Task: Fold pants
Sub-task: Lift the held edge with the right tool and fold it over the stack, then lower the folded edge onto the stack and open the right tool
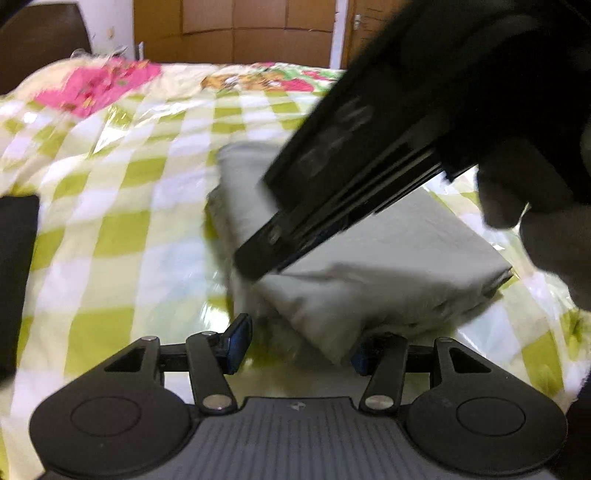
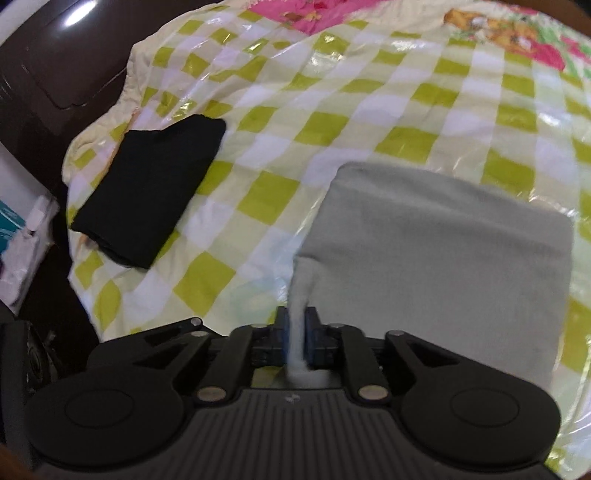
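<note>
The grey pants (image 1: 388, 251) lie folded into a thick rectangle on the green-and-white checked bed cover (image 1: 110, 206). My left gripper (image 1: 299, 349) is open, its blue pads either side of the near corner of the pants. My right gripper (image 2: 298, 334) is shut on the near left edge of the grey pants (image 2: 436, 251), and a strip of cloth runs back between its pads. In the left wrist view the right gripper's black body (image 1: 369, 147) reaches over the pants from the upper right.
A folded black garment (image 2: 147, 192) lies on the bed cover (image 2: 369, 110) to the left of the pants. A dark brown headboard (image 2: 62, 74) borders the bed on the left. Wooden wardrobe doors (image 1: 236, 29) stand behind the bed.
</note>
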`<move>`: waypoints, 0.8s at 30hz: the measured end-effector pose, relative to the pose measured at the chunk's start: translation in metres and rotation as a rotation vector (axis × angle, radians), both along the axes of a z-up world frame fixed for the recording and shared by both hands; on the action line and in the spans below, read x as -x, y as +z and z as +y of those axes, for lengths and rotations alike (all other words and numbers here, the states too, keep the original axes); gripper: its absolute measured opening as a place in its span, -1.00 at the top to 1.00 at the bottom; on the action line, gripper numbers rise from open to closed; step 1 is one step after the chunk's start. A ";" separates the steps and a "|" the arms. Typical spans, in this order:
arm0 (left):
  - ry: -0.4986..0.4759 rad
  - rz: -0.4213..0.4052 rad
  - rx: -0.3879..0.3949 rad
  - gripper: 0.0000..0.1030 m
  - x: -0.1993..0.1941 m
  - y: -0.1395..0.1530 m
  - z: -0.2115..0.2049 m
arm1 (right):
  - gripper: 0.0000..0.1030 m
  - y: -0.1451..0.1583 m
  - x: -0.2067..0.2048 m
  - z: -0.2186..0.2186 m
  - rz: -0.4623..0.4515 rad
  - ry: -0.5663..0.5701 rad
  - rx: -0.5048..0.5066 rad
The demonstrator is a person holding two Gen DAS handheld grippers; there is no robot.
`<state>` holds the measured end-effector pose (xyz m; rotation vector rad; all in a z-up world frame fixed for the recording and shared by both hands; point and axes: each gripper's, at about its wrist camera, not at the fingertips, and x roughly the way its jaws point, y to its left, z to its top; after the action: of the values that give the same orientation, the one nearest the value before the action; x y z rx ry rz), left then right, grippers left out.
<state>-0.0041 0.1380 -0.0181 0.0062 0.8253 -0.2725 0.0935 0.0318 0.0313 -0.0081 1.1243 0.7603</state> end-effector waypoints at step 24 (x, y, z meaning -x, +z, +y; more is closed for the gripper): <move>0.064 0.047 0.039 -0.27 0.002 0.016 -0.005 | 0.21 0.019 -0.050 0.023 -0.234 0.048 0.114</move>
<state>-0.0058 0.1325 -0.0023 -0.0627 0.8648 -0.2291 0.1437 0.0551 0.0505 -0.2157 0.9452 0.7165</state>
